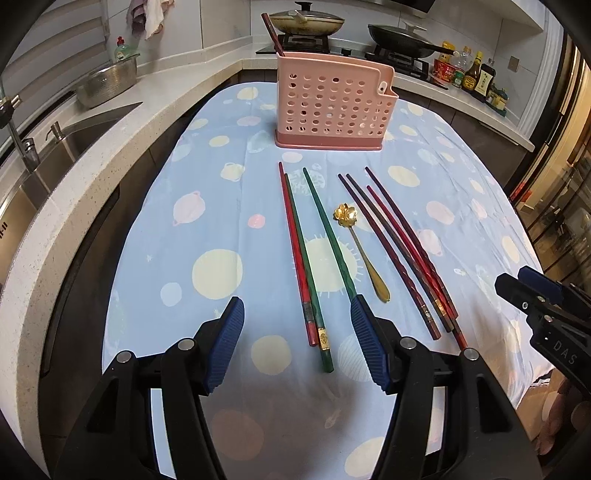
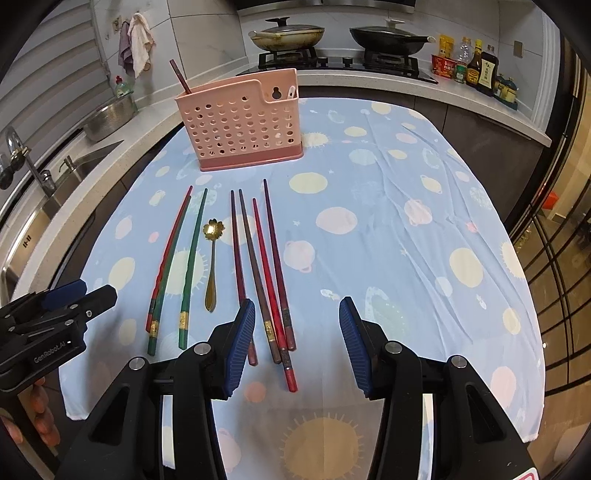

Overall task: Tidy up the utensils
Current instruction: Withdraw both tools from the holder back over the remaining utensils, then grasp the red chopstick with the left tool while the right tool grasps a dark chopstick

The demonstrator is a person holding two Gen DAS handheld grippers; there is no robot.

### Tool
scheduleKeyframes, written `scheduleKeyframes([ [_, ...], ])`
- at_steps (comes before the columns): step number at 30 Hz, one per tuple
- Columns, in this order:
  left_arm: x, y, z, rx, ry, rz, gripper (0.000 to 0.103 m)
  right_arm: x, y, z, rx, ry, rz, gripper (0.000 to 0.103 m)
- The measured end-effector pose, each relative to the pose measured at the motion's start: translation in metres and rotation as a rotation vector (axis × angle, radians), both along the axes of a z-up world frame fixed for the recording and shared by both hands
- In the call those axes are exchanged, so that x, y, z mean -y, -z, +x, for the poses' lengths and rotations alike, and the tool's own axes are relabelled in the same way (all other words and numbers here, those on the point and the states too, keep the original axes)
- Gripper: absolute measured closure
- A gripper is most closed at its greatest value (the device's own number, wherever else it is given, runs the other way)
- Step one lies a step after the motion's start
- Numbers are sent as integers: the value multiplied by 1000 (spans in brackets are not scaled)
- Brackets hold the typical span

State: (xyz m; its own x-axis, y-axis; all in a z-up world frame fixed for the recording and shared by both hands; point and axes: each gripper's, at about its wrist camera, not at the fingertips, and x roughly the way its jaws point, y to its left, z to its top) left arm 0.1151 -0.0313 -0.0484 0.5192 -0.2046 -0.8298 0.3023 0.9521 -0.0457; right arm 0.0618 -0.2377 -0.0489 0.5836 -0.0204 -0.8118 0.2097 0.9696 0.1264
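My left tongs point(image 1: 297, 321) hang open and empty over the counter point(image 1: 155, 236), in front of the pink holder point(image 1: 334, 107) — one chopstick point(image 1: 271, 33) already stands in it. Just right of them lie the red-and-green chopsticks point(image 1: 306, 258), then the gold spoon point(image 1: 364, 251), then the dark red chopsticks point(image 2: 266, 280). My right tongs point(image 2: 297, 321) — open too — hover above those last handles.

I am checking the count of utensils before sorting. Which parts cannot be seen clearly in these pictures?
- Inside of the pink perforated plastic holder: both views, walls hide it; only one dark chopstick sticks out.
- Butt of one green chopstick: left wrist view, behind the left gripper's blue finger pad.
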Motion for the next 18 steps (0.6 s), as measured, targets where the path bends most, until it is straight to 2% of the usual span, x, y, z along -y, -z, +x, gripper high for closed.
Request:
scheduleKeyframes([
  [9, 0, 37, 1, -64, -2, 31, 46, 8, 25, -9, -56, 24, 27, 56],
  [18, -7, 48, 9, -90, -32, 27, 47, 11, 32, -9, -71, 32, 40, 56],
])
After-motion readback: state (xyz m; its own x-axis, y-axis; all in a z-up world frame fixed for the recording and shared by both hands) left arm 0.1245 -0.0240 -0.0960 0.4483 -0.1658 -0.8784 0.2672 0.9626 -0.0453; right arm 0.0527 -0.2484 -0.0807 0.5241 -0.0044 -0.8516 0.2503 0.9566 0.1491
